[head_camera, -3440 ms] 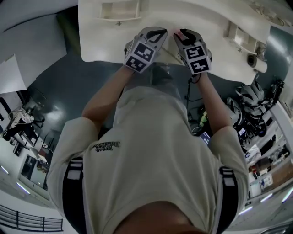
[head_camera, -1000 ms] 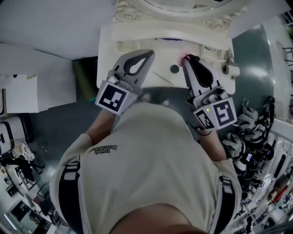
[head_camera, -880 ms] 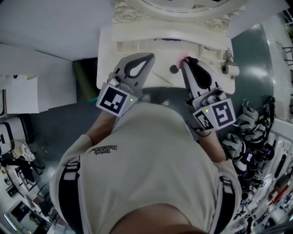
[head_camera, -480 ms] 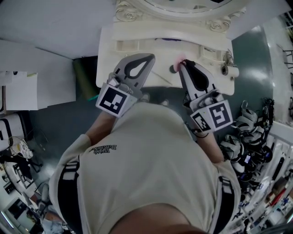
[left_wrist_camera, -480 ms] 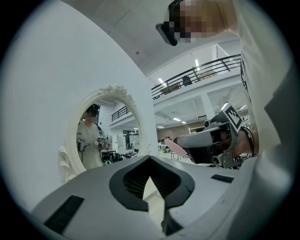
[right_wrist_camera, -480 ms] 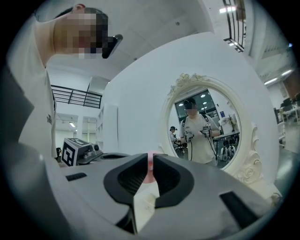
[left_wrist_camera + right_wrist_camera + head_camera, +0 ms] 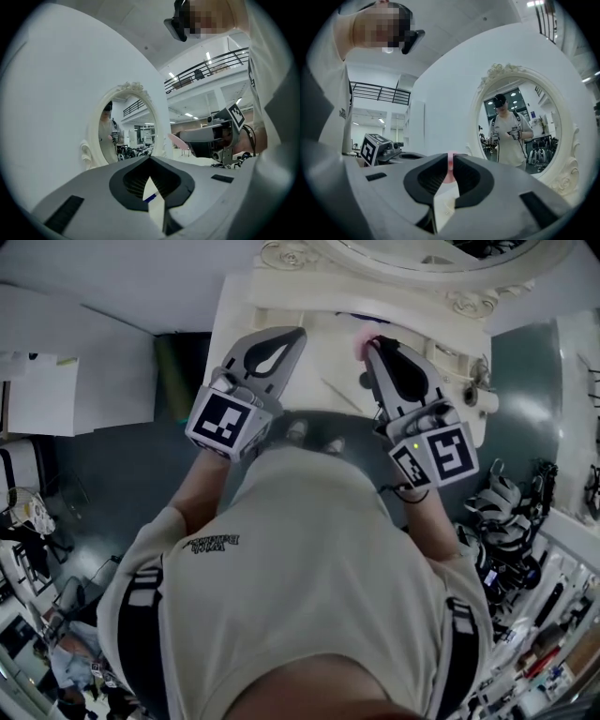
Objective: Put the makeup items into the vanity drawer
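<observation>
Head view looks down; both gripper views face the mirror (image 7: 129, 126).

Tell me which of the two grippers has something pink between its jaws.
The right gripper: its jaws pinch a pink makeup puff, while the left gripper has its jaws shut together on nothing.

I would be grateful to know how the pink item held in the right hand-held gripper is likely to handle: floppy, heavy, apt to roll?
The pink item looks thin and flat, so it is probably light. It juts from the right hand-held gripper without drooping, so it likely holds its shape, though it may be soft. Laid flat, it should not roll.
</observation>
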Action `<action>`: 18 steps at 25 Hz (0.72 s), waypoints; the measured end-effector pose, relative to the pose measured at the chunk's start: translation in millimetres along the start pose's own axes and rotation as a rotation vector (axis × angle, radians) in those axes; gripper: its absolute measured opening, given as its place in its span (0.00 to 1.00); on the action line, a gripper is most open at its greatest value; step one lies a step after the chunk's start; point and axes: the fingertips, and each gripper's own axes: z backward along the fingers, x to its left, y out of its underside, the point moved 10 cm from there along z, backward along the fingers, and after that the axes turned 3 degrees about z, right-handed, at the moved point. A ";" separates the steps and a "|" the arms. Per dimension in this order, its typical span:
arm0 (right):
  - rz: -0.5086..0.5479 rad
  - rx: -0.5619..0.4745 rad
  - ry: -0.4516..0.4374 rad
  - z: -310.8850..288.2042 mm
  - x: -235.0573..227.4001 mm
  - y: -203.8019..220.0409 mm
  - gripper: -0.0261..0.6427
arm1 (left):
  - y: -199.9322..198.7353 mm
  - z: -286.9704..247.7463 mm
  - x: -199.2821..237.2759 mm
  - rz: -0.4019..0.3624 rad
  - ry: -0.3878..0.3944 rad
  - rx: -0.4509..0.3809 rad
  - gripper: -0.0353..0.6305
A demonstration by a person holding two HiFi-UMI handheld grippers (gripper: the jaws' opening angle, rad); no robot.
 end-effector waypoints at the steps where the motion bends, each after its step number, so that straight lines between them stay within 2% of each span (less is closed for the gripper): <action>1: 0.008 0.005 -0.013 -7.8 -1.4 0.0 0.10 | 0.1 1.2 6.2 0.002 -0.021 0.006 0.07; 8: 0.053 0.044 -0.103 -71.5 -6.4 5.1 0.10 | 7.7 10.2 49.0 0.015 -0.150 0.041 0.07; 13: 0.091 0.130 -0.164 -118.5 1.0 15.1 0.10 | 25.3 12.7 75.6 0.019 -0.195 0.085 0.07; 18: 0.095 0.207 -0.217 -169.5 2.3 42.4 0.10 | 51.5 7.6 106.1 0.068 -0.233 0.127 0.07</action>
